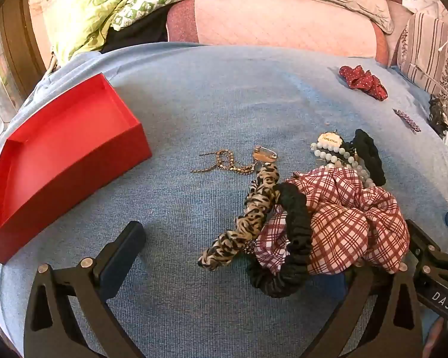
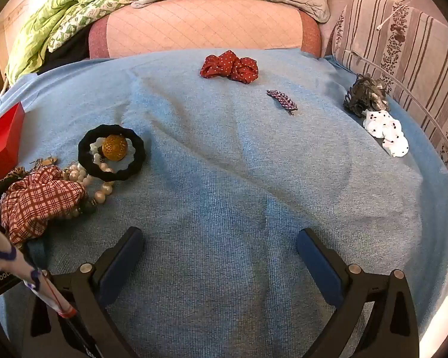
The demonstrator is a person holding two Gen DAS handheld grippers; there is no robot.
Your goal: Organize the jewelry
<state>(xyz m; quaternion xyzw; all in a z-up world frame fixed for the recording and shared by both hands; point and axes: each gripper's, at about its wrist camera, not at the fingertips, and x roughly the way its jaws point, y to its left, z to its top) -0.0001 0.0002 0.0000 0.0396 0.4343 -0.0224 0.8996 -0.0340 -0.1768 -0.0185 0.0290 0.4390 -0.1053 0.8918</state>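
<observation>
Right now both my grippers tilt down over the blue blanket point(image 2: 224, 179), and both stand spread as wide as they go with nothing held.

Between the fingers of my left gripper point(image 1: 233, 256) lies part of the heap: a leopard-print scrunchie point(image 1: 248, 217) and a black satin scrunchie point(image 1: 292, 238) sit just ahead of the gap, touching each other. The red plaid scrunchie point(image 1: 343, 223) bulges over my right-hand finger and hides its tip. Beyond the heap, a pearl bracelet point(image 1: 331, 152) lies against a black hair tie point(image 1: 370, 155), and a gold chain point(image 1: 224, 162) curls on the blanket beside a small safety pin point(image 1: 264, 155). Off to the left of this gripper, well apart from the heap, sits the open red box point(image 1: 59, 155), nothing inside that I can see.

My right gripper point(image 2: 221, 256) hangs over bare blanket, its blue pads clear of everything. Far ahead of it lies a red dotted scrunchie point(image 2: 230, 65), with a beaded barrette point(image 2: 282, 101) nearer and a little to the right. Further right sit a grey claw clip point(image 2: 364, 95) and, touching it, a white dotted scrunchie point(image 2: 385, 132). To the left of this gripper a gold ball ornament point(image 2: 114, 146) rests inside the black tie ring
</observation>
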